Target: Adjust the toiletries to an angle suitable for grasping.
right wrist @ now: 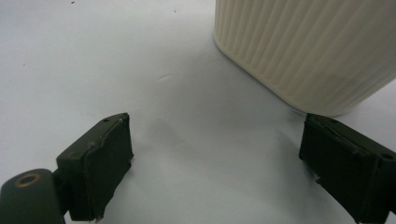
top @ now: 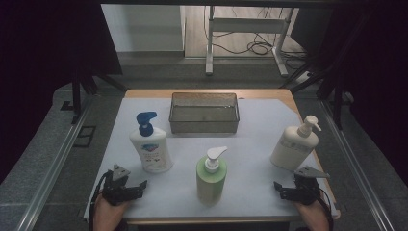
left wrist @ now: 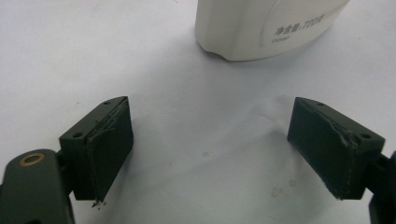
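Three pump bottles stand on the white sheet [top: 250, 144]: a white one with a blue pump [top: 150, 144] at the left, a green one with a white pump [top: 211, 174] at the front middle, and a cream ribbed one [top: 295, 144] at the right. My left gripper [top: 142, 185] rests open at the front left, just below the blue-pump bottle [left wrist: 261, 28]; nothing lies between its jaws. At the front right my right gripper [top: 276, 186] is open and empty, with the cream bottle [right wrist: 308, 46] close ahead and to the right of its jaws.
A clear rectangular bin [top: 204, 112] sits at the back middle of the table. Metal rails run along both sides. A white desk frame [top: 245, 29] and cables lie on the floor beyond.
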The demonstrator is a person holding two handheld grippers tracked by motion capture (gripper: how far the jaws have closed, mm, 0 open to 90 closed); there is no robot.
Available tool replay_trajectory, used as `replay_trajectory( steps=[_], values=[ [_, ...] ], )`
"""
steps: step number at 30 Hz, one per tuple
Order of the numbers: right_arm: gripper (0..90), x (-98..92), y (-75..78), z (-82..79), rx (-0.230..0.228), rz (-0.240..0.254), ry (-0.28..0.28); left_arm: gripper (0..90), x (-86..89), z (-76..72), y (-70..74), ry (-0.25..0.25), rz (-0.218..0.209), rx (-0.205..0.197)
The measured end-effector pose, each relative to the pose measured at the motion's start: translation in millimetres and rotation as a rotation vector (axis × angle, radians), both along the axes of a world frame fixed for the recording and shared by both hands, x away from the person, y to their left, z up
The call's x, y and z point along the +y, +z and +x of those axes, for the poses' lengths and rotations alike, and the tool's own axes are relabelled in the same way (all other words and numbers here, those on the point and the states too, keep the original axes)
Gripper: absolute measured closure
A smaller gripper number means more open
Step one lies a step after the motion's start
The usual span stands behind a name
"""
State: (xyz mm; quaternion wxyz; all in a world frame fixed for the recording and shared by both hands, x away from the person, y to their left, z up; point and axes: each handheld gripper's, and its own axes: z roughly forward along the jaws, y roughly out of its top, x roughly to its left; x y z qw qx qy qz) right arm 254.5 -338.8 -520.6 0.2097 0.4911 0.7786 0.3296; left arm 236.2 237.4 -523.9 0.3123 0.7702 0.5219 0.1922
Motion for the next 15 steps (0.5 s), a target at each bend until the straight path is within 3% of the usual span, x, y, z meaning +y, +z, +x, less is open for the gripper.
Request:
replay_trajectory(
  steps=[15],
  values=[
    [8.3, 0.2, 0.0, 0.1, 0.002, -0.001, 0.003, 13.2, 0.2, 0.0, -0.2, -0.003, -0.002, 0.001]
  ],
)
